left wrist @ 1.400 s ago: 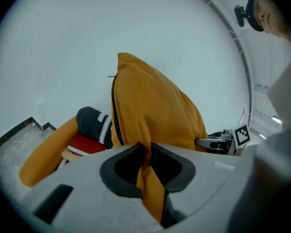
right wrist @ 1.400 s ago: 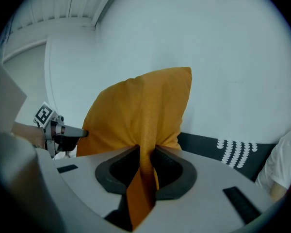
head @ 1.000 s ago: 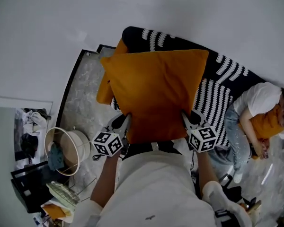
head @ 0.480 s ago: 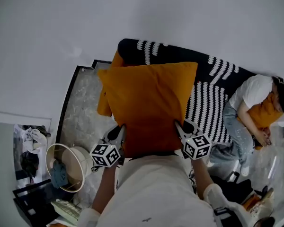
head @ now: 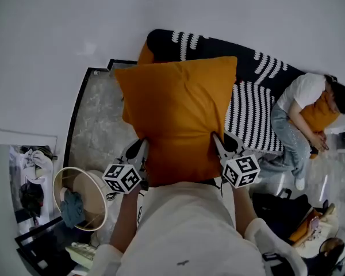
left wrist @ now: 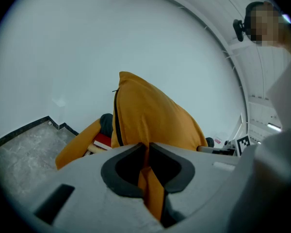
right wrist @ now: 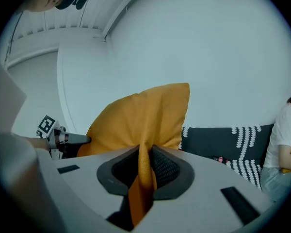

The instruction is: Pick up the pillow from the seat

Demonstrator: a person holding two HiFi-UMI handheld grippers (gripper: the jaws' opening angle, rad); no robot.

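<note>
Left gripper [left wrist: 146,154], right gripper [right wrist: 145,157] clamping pillow [head: 178,114], cloth [head: 73,207] in basket [head: 95,195]

"Where is there room to move?"

"The grey floor [head: 98,125] on the left is open, right up to the white wall [head: 46,39]."

"What is in the way?"

"The orange pillow [head: 178,114] fills the middle. The striped sofa [head: 250,111] is behind it, with a person [head: 302,99] at its right end. A round basket [head: 92,191] stands low on the left."
</note>
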